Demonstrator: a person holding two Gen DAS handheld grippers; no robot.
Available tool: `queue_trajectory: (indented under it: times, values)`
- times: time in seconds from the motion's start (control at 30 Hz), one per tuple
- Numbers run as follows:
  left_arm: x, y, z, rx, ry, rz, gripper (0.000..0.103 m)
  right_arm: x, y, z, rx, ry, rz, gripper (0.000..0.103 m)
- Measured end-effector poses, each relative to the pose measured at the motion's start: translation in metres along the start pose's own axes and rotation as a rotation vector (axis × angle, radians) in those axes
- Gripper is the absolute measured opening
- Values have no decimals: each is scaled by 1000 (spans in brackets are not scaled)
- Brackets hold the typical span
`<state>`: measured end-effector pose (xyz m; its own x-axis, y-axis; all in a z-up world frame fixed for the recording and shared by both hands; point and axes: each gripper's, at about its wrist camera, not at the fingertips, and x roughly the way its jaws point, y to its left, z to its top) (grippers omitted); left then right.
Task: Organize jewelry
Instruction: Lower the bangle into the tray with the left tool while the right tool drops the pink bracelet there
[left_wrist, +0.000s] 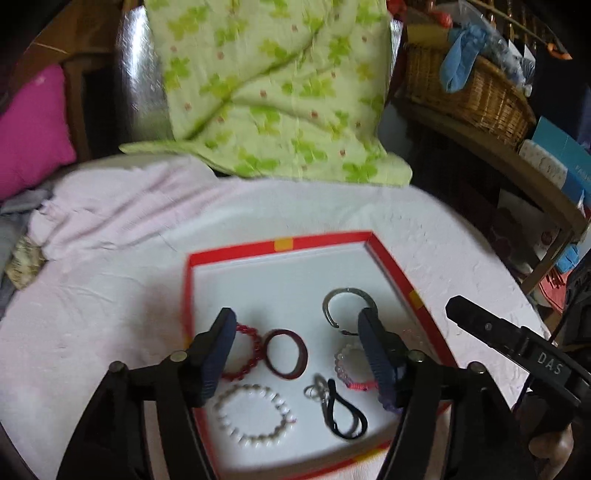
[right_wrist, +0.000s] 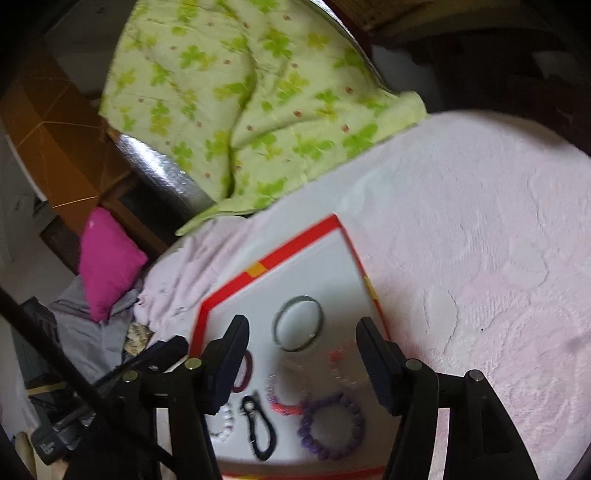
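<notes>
While both grippers hang spread and empty above it, the red-rimmed tray (left_wrist: 192, 295) on the pink-covered surface (left_wrist: 92, 314) holds every piece of jewelry in view. Going from the tray's left rim to its right, the left wrist view shows a red beaded bracelet (left_wrist: 245, 354) and below it a white bead bracelet (left_wrist: 255, 415), then a dark red bangle (left_wrist: 286, 353) touching the red beads, then a black cord loop with metal rings (left_wrist: 340, 410) nearer the tray's front edge. A grey open cuff (left_wrist: 347, 306) sits toward the tray's back right, and a clear-and-pink bead bracelet (left_wrist: 351, 365) lies beside the right rim. The right wrist view adds a purple bead bracelet (right_wrist: 332, 424) at the tray's front right.

The left gripper (left_wrist: 295, 343) has its jaws wide apart over the tray's middle, clasping nothing; the right gripper (right_wrist: 303, 350) is likewise parted and bare.

The likeliest trouble is a finger snagging a neighbour: the red beads and the bangle touch, and the pink cord meets the purple beads, so closing on one could drag the other or slide the light tray across the cloth. Both views are motion-blurred, so exact gaps are uncertain.

Only the black cord loop has a clear long axis, running from the tray's front edge toward its centre, rings at the far end; the cuff's gap faces the tray's front.
</notes>
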<state>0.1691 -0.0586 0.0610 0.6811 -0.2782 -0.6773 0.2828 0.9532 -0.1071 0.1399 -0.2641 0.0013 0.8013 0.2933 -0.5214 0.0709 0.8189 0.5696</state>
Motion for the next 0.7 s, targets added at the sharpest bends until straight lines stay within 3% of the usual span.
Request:
queue_trajectory:
  times: [0.1,0.17,0.37,0.53,0.7]
  values:
    - [-37,7,-16,-36,-74,83,84,-22,11,-3,-37,-16,10,64]
    - [-55,10,-30,-46,-95,161,86,-38,18,-10,-83,-8,-18,64]
    - [-98,16,-86,-38,-123,345,90,-71,24,-48,-217,95,-187,64]
    - [-102,10,-140,16,2,332,90,-104,32,-88,-325,125,-237,65]
    - [-108,9,-151,28,-14,326,90,-115,44,-112,-382,96,-265,65]
